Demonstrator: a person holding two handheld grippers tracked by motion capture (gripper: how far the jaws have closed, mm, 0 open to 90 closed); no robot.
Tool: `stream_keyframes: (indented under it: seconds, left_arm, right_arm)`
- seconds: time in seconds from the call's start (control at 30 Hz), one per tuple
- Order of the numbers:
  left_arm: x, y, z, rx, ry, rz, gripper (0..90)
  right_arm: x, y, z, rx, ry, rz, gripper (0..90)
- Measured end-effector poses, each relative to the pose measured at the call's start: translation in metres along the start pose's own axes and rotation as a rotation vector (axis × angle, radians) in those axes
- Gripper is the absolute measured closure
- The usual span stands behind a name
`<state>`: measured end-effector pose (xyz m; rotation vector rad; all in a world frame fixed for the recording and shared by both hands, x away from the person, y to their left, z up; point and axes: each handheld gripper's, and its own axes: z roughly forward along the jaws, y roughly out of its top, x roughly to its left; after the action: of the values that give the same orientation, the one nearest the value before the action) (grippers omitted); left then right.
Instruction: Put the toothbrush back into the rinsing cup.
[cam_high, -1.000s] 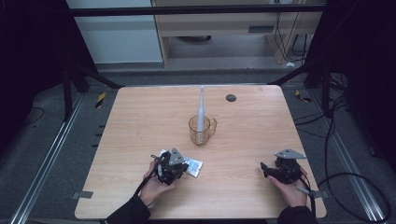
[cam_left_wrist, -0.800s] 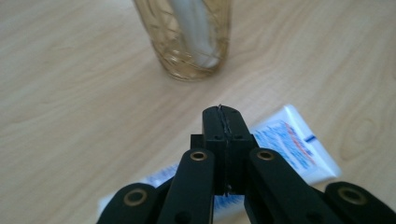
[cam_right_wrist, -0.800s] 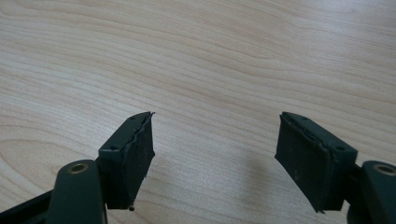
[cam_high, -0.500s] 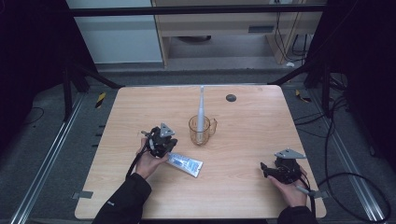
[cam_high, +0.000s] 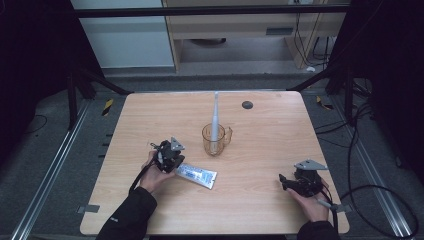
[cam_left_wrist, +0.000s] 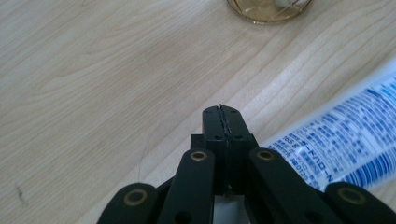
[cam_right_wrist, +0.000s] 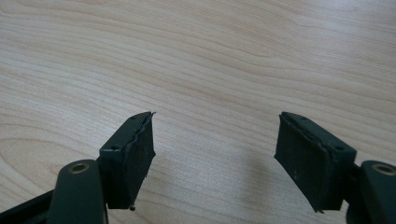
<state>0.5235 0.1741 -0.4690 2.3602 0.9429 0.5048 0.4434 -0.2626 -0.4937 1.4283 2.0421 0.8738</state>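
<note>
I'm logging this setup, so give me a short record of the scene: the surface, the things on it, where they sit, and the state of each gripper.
surface: wooden table
cup: clear cup near the table's middle, upright
in cup: toothbrush, leaning
tube: toothpaste tube lying flat, in front of the cup
left gripper: jaws shut, empty, beside the tube's end
right gripper: jaws open, empty, over bare wood
small item: dark round disc near the far edge

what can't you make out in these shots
- Tube: its left end sits behind the left gripper in the high view; the left gripper view cuts it off at the right edge, so no cap is seen.
- Cup: cropped by the top edge in the left gripper view.
- Brush in the cup: bristle end too small in the high view.
- Dark disc: too small to identify.
</note>
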Motion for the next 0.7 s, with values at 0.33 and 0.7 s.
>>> stream_keyframes:
  seconds: [0.33, 0.7]
  left_arm:
    - [-0.008, -0.020, -0.017, 0.016, -0.008, -0.014, 89.5]
    - [-0.029, -0.037, -0.035, 0.017, -0.030, -0.001, 89.5]
  right_arm:
    - [0.001, 0.000, 0.000, 0.002, 0.004, 0.002, 27.8]
    - [0.001, 0.000, -0.001, -0.001, 0.006, 0.003, 27.8]
